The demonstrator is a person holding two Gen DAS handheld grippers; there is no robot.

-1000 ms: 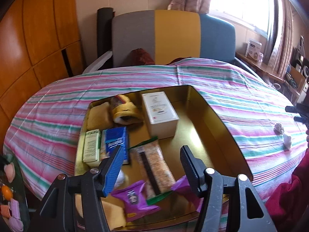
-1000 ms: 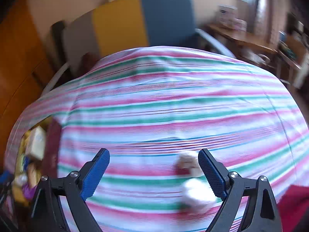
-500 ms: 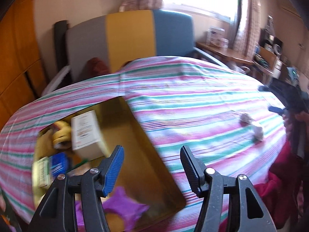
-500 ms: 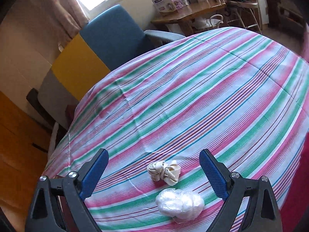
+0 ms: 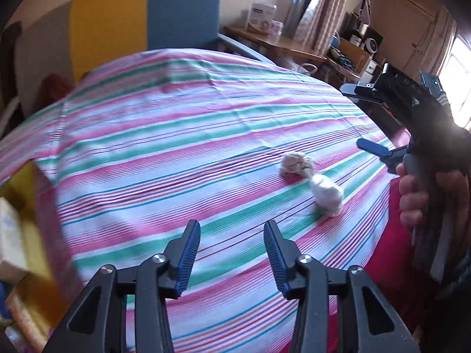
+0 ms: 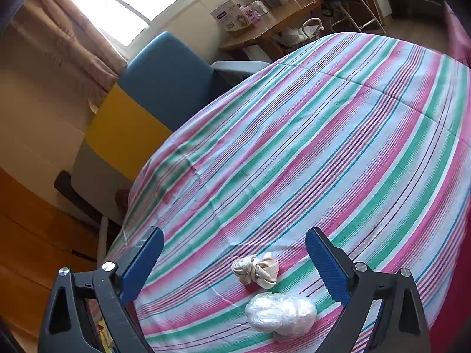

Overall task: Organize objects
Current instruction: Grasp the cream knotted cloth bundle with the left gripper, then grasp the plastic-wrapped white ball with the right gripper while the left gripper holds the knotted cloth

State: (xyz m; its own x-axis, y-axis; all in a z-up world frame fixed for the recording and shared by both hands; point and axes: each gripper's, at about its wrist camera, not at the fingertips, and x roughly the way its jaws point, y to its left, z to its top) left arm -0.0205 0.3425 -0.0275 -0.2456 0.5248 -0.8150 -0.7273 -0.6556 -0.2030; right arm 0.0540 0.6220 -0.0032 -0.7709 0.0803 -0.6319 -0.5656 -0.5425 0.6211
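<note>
At the left edge of the left wrist view, the gold tray (image 5: 44, 194) is smeared by motion blur and cut off by the frame, so the pale box (image 5: 10, 241) inside it cannot be identified. At the right edge the hand (image 5: 412, 194) on the right gripper (image 5: 363, 117) is partly cropped. In the right wrist view, the tray's contents (image 6: 104, 338) show only as a sliver at the bottom left behind the gripper body.

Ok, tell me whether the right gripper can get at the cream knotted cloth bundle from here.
Probably yes: the right gripper is open, the cream knotted cloth bundle lies between its fingers, and nothing blocks it.
</note>
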